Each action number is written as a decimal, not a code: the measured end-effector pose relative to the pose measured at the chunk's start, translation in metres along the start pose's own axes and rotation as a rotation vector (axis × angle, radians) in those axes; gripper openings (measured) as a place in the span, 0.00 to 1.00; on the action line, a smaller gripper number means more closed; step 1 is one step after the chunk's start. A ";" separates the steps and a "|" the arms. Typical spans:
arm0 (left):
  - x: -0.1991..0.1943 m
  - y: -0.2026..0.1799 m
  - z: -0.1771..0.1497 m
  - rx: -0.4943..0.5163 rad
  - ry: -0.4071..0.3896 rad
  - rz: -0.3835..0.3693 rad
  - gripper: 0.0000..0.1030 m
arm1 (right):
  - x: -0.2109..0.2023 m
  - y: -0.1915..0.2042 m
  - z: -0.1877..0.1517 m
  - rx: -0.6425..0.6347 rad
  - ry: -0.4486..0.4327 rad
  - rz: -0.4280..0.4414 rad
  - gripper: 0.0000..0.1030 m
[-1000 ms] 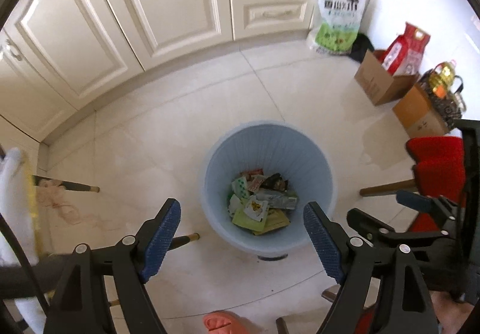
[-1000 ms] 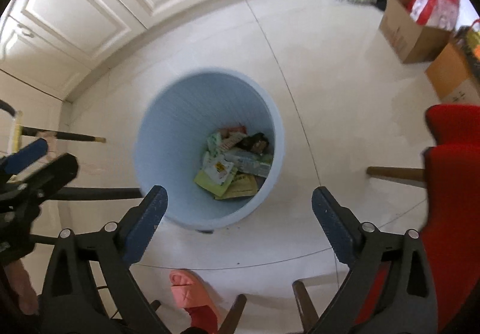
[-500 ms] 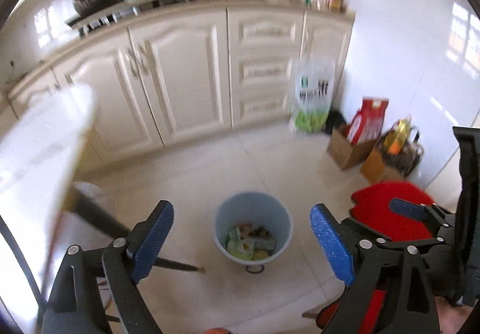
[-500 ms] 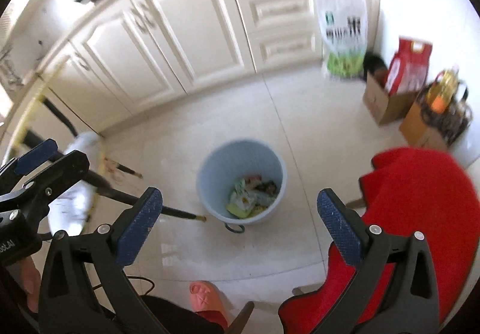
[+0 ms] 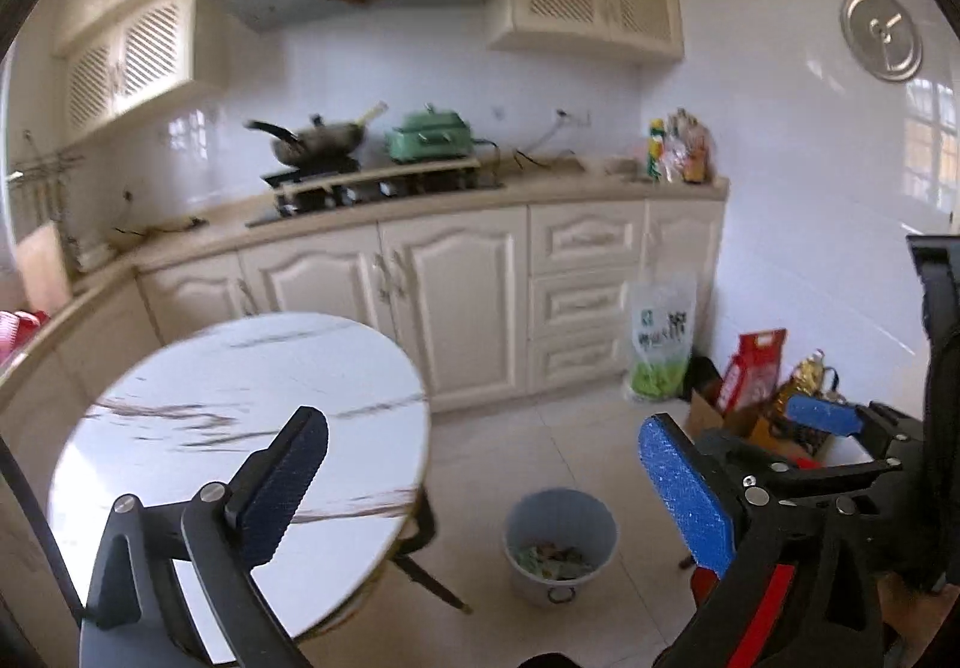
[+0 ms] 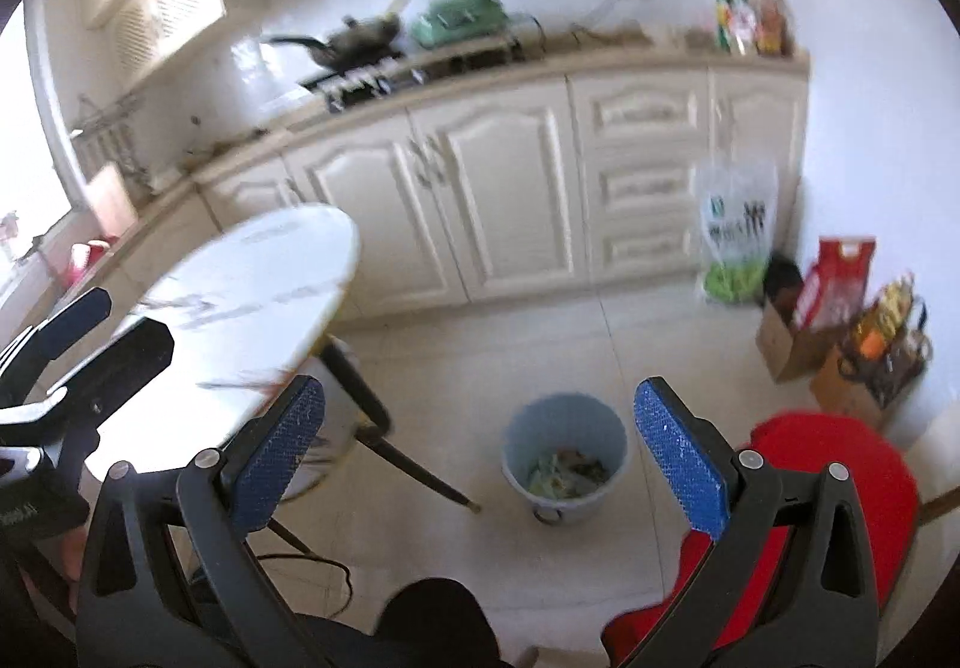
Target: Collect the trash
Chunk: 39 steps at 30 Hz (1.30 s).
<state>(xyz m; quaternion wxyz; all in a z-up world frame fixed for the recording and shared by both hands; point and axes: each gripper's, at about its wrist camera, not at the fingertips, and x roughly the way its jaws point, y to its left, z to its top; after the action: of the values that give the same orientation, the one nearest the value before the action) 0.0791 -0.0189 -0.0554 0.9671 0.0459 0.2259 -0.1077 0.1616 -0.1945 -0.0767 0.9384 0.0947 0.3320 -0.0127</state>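
Fingers of both grippers stand wide apart with nothing between the blue pads: the left gripper and the right gripper are each held high, looking down across the kitchen. The trash lies in the bottom of the pale blue bin, which stands on the floor near the round marble table and beside the red chair. With wrappers already binned and no litter visible on the table, I judge the collecting nearly or fully done.

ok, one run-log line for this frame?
left gripper: open, empty | right gripper: open, empty | trash bin: on floor, wrappers inside | round table: no trash visible
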 end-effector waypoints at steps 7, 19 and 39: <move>-0.124 0.013 -0.031 -0.060 -0.090 0.111 0.99 | -0.053 0.055 0.014 -0.093 -0.108 0.018 1.00; -0.204 -0.014 -0.071 -0.042 -0.107 0.140 0.99 | -0.092 0.080 0.010 -0.114 -0.209 0.030 1.00; -0.166 0.002 -0.046 -0.068 -0.191 0.113 0.99 | -0.127 0.087 0.002 -0.143 -0.349 -0.010 1.00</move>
<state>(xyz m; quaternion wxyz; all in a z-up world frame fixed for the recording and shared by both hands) -0.0854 0.0201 -0.0219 0.9897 0.0153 0.1332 -0.0494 0.0714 -0.1149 0.0195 0.9860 0.0225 0.1648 -0.0101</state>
